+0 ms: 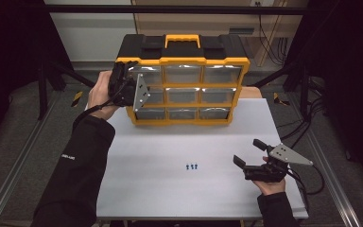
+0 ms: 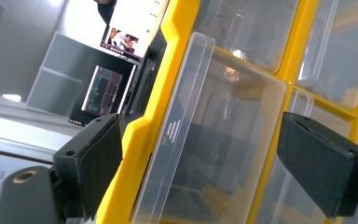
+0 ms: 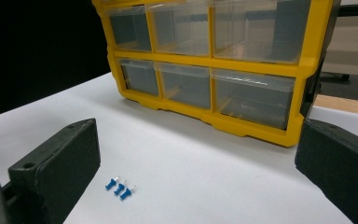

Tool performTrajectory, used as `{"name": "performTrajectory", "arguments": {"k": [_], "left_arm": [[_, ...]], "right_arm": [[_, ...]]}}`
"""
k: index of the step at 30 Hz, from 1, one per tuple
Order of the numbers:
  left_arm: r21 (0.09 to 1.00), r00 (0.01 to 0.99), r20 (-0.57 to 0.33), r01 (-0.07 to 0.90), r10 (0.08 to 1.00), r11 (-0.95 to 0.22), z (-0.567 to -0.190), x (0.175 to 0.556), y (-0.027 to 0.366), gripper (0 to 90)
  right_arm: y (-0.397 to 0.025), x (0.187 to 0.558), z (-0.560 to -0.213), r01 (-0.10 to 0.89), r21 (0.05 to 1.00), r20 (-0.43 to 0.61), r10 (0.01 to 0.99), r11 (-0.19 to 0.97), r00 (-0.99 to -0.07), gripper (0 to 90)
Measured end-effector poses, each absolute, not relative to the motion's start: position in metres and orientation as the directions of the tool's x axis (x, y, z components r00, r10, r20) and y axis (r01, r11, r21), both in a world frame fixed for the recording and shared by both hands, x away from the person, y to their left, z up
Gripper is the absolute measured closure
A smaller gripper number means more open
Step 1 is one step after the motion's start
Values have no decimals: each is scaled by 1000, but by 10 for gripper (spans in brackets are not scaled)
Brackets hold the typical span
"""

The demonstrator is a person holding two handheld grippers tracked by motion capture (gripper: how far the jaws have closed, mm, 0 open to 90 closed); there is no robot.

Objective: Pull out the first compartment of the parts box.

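Observation:
A yellow and black organiser (image 1: 183, 60) with nine clear drawers stands at the back of the white table (image 1: 170, 194). My left gripper (image 1: 128, 78) is up against its top left corner. In the left gripper view that gripper (image 2: 200, 140) is open, one jaw outside the yellow frame (image 2: 142, 135), the other across the clear top-left drawer (image 2: 233, 107). Three small blue pins (image 1: 192, 166) lie on the table in front. My right gripper (image 1: 249, 152) rests to their right, open and holding nothing. In the right gripper view the pins (image 3: 120, 188) lie near the left jaw of the gripper (image 3: 205, 140).
The drawers (image 3: 254, 95) look empty through their clear fronts. A black carry handle area with a yellow grip (image 1: 182, 39) tops the organiser. Dark frame posts and cables (image 1: 312, 109) stand beyond the table's right edge.

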State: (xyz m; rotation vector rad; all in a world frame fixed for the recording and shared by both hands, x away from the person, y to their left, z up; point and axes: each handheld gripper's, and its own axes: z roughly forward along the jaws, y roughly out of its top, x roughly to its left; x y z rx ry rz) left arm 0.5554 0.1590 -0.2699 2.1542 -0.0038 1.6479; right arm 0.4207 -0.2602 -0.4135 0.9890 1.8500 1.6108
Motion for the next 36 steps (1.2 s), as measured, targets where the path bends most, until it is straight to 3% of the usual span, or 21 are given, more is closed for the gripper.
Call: {"name": "performTrajectory", "arguments": {"k": [6, 23, 29, 36], "left_arm": [[251, 262, 948, -264, 181, -931, -275, 560, 156, 208], [136, 161, 983, -289, 92, -948, -284, 565, 152, 367], [84, 131, 990, -301, 46, -950, -286, 565, 154, 463], [39, 108, 994, -300, 7, -953, -290, 565, 154, 500]], "right_arm": [[-260, 420, -413, 206, 978, 104, 784, 31, -611, 6], [-260, 420, -412, 207, 978, 115, 780, 19, -615, 6], [-260, 419, -412, 210, 978, 117, 782, 18, -612, 6], [-260, 420, -413, 211, 977, 117, 783, 19, -611, 6]]}}
